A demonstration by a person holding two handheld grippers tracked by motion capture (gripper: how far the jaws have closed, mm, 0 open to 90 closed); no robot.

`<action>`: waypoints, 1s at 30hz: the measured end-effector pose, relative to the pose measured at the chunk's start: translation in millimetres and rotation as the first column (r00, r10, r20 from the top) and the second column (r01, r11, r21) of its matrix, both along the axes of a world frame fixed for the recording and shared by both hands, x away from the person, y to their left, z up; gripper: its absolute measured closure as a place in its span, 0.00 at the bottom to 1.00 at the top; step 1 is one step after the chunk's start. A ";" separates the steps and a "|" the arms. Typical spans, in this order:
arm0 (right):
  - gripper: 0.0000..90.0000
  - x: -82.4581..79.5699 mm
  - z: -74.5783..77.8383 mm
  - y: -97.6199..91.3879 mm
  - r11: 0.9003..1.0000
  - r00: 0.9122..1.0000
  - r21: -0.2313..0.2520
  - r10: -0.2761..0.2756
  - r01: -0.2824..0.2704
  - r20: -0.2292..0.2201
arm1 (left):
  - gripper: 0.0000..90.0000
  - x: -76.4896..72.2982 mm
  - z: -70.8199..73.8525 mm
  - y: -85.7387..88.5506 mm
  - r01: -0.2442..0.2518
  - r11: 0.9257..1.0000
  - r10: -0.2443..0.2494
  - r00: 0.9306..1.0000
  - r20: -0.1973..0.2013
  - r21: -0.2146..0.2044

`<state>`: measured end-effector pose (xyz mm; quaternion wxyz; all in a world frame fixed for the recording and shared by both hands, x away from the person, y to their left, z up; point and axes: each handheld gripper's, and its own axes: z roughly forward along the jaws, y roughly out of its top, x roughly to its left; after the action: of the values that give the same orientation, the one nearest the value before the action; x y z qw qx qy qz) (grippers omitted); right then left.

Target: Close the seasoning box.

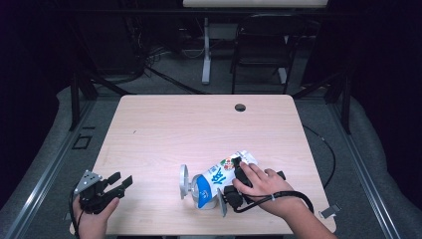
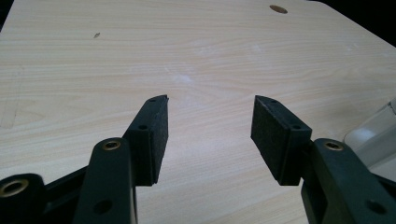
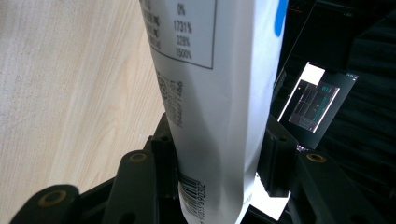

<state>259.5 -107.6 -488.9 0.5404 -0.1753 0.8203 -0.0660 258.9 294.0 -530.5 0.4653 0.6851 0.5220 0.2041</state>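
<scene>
The milk carton [image 1: 221,175] lies tipped on the near right part of the table [image 1: 164,129], its long axis running from the blue bottom at near-left up to the folded top at far-right, and we read it as lifted or leaning rather than flat, though how much of it rests on the wood we cannot tell. Our right gripper [image 1: 238,180] has it across the middle: in the right gripper view the white printed side of the carton [image 3: 219,93] runs straight up between the two black jaws, both pads pressed against its faces, so the grip sits crosswise to the carton's length. A clear glass [image 1: 191,183] lies on its side just beside the carton's blue end, its round mouth facing left, touching or nearly touching the carton; we cannot tell which. So the relation that matters for us is that the carton's blue bottom points toward the glass, while the top, where it would pour, points away from it. Our left gripper [image 1: 112,186] hovers well apart at the near left edge, jaws standing wide with nothing between them, bare tabletop [image 2: 196,60] showing through the gap; a sliver of the glass [image 2: 373,135] shows to its right. The right hand [image 1: 261,186] is plainly the nearer one.
</scene>
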 end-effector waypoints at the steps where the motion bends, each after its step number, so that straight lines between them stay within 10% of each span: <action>1: 0.63 0.0 0.0 0.0 1.000 1.000 0.000 0.000 0.000 0.000 | 0.52 0.0 -0.1 0.0 0.000 1.000 0.000 1.000 0.000 0.000; 30: 0.66 -2.4 1.8 1.5 1.000 1.000 -0.022 0.011 -0.011 0.014 | 0.52 0.1 -0.4 0.8 -0.003 1.000 0.003 1.000 -0.007 0.002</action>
<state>257.2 -106.1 -487.1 0.5444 -0.1854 0.8148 -0.0734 259.0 294.8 -530.9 0.4627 0.6852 0.5245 0.2031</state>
